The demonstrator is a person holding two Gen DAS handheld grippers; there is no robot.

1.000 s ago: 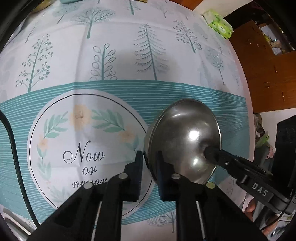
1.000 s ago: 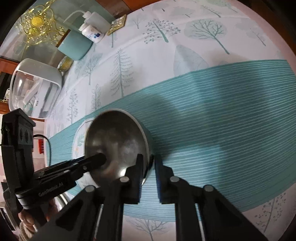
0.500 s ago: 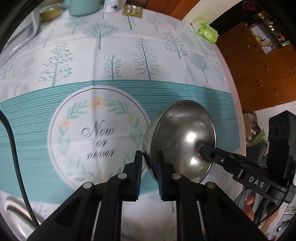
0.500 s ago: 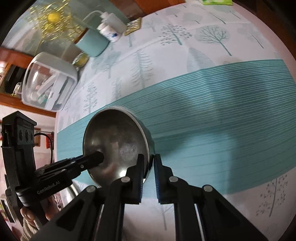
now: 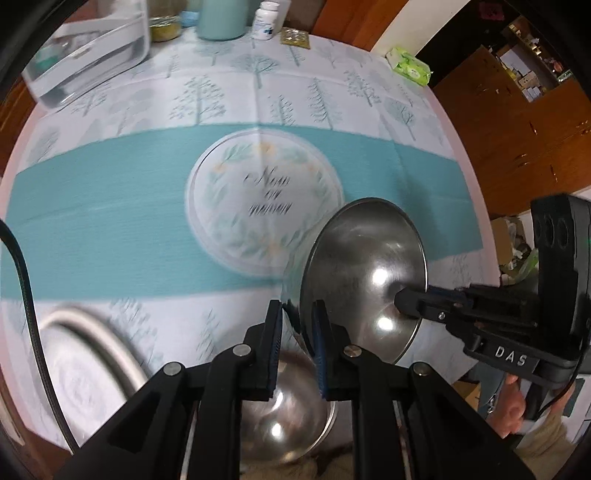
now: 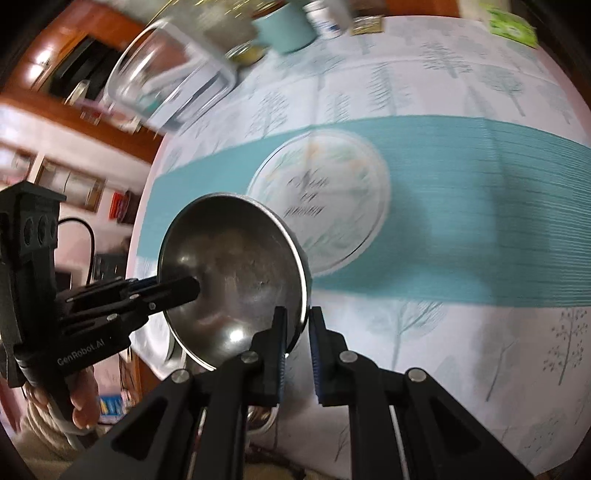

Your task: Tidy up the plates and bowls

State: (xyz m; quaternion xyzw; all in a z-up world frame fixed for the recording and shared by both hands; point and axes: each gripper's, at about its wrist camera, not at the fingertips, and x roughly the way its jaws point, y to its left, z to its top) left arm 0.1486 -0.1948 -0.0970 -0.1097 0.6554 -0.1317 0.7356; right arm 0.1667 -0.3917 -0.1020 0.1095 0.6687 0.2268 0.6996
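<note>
1. We hold one round, shiny stainless-steel bowl [image 5: 364, 273] in the air above the bench [image 5: 436, 110], which wears a white cloth printed with trees and a teal band.
2. Our left hand-held gripper [image 5: 297, 345] is clamped on the bowl's rim: one black finger sits inside the bowl, the other outside, with the thin wall pinched between them.
3. Our right hand-held gripper [image 6: 297, 345] is clamped the same way on the opposite side of the rim, seen in the left view reaching in from the right edge.
4. The bowl hangs tilted, its hollow facing both cameras, just right of the round "Now or never" medallion [image 5: 264, 206] printed on the cloth.
5. Below the medallion a second steel bowl [image 5: 284, 417] sits under the left fingers.
6. A wide steel plate [image 5: 85, 365] lies left of that second bowl, blurred.
7. Beyond the medallion, at the bench's far edge, stand a clear plastic box [image 5: 92, 55] and a pale teal canister [image 5: 221, 18].
</note>
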